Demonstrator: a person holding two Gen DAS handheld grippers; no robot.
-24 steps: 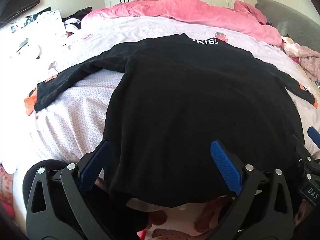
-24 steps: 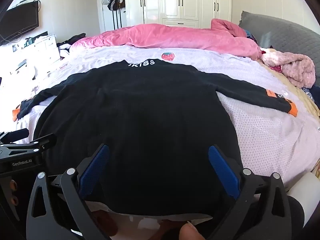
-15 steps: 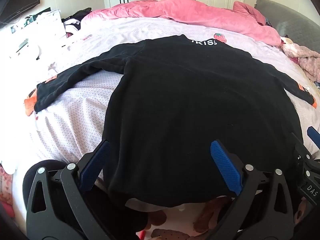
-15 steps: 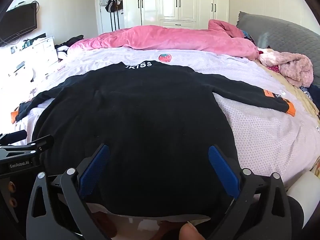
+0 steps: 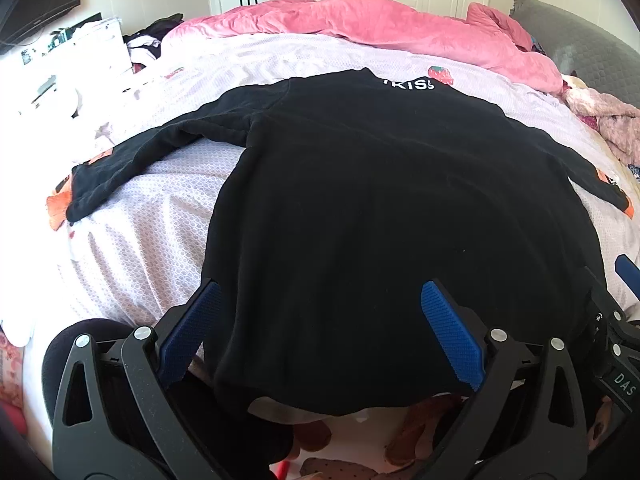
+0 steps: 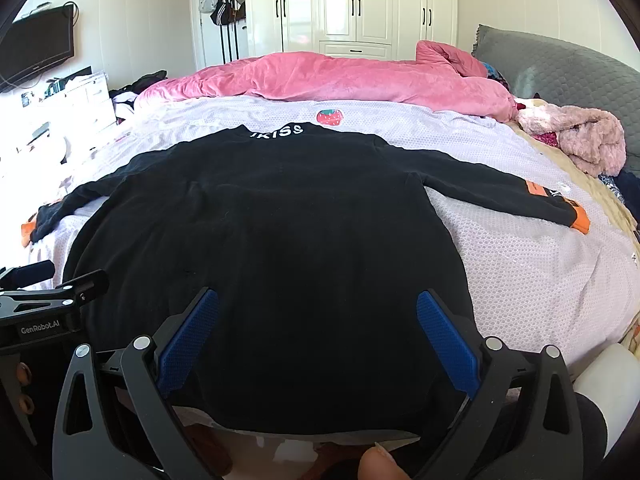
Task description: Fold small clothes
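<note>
A black long-sleeved top (image 5: 392, 208) lies flat on the bed, collar with white lettering at the far side, both sleeves spread out with orange cuffs. It also shows in the right wrist view (image 6: 280, 248). My left gripper (image 5: 320, 332) is open, its blue pads either side of the hem's left part, holding nothing. My right gripper (image 6: 318, 336) is open over the hem's right part, holding nothing. The left gripper's body (image 6: 44, 304) shows at the left edge of the right wrist view.
The bed has a pale lilac sheet (image 6: 532, 256). A pink duvet (image 6: 340, 80) is bunched along the far side. A fluffy pink garment (image 6: 580, 140) lies at the right by a grey headboard (image 6: 568, 68). White wardrobes and a TV stand behind.
Both grippers have lifted and pulled back slightly, so more of the room shows. The top has not moved, and both stay open.
</note>
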